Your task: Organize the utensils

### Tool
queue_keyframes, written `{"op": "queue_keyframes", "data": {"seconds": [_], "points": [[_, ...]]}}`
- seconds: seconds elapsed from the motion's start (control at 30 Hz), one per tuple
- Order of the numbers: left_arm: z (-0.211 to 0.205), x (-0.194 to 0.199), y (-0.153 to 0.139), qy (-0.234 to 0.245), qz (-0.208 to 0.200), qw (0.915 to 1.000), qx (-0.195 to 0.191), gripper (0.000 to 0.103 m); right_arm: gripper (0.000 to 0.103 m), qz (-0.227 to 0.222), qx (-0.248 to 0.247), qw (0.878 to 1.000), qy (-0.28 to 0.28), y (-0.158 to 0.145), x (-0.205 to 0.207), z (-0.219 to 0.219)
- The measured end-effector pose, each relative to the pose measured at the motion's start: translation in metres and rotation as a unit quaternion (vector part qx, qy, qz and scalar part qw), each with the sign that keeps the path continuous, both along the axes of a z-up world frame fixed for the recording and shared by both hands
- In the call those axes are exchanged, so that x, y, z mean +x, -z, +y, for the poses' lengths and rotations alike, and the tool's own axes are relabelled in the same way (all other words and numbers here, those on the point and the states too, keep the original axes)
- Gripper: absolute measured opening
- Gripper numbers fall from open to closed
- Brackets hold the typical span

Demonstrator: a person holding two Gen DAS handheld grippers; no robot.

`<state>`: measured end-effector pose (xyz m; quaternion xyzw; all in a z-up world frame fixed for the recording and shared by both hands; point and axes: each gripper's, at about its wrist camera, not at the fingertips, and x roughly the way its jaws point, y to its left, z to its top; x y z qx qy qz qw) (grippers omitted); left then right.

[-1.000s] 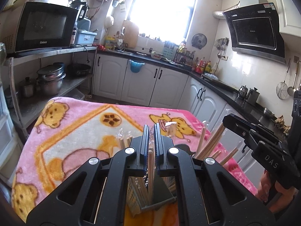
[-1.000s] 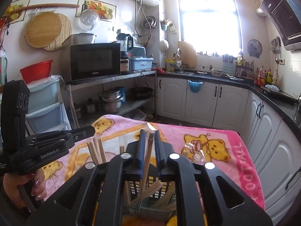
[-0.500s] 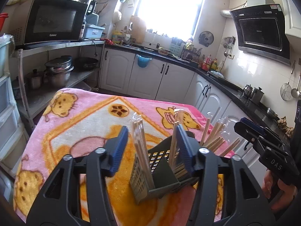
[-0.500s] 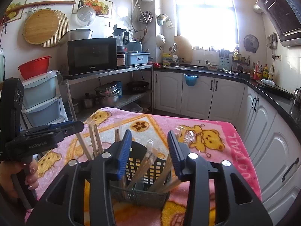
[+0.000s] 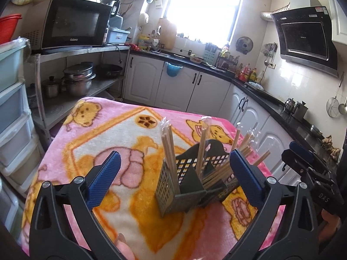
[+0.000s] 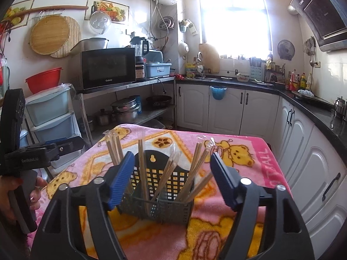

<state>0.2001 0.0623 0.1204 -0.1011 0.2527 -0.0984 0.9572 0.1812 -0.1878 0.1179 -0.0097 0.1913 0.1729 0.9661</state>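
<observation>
While both grippers' jaws gape apart, the utensil basket [image 6: 156,191] shows chopsticks [image 6: 142,164]; only the right view shows its hanging slot.

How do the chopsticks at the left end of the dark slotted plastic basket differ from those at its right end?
In the right wrist view, the left-end wrapped wooden chopsticks stand nearly upright; the right-end wrapped wooden chopsticks lean steeply and fan apart. Left pairs sit behind a gripper finger; right pairs show fully. Both groups rest inside the dark slotted plastic basket.

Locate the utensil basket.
In the right wrist view, the utensil basket stands on the pink blanket, low and central, just beyond the open right tongs.
</observation>
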Motion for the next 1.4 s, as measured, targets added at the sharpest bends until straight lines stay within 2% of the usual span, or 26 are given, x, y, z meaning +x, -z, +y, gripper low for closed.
{"op": "queue_keyframes", "data": {"seconds": [0.33,0.53,0.87,1.1,1.4], "points": [[-0.002,-0.037,0.011,-0.017,0.005,0.9994,0.030,0.093,0.091,0.020,0.000,1.000,-0.004,0.022,-0.031,-0.002],[-0.009,-0.052,0.028,-0.008,0.024,0.9989,0.040,0.093,0.094,0.048,-0.002,0.999,-0.009,0.045,-0.044,-0.002],[-0.026,-0.067,0.073,-0.001,0.052,0.9976,0.047,0.093,0.096,0.085,0.001,0.996,-0.011,0.084,-0.061,-0.004],[-0.033,-0.080,0.094,-0.020,0.032,0.9977,0.056,0.093,0.097,0.057,0.006,0.998,-0.003,0.103,-0.078,-0.004],[-0.038,-0.088,0.103,-0.042,-0.017,0.9970,0.062,0.093,0.097,-0.017,0.007,1.000,0.022,0.109,-0.094,-0.006]]}}
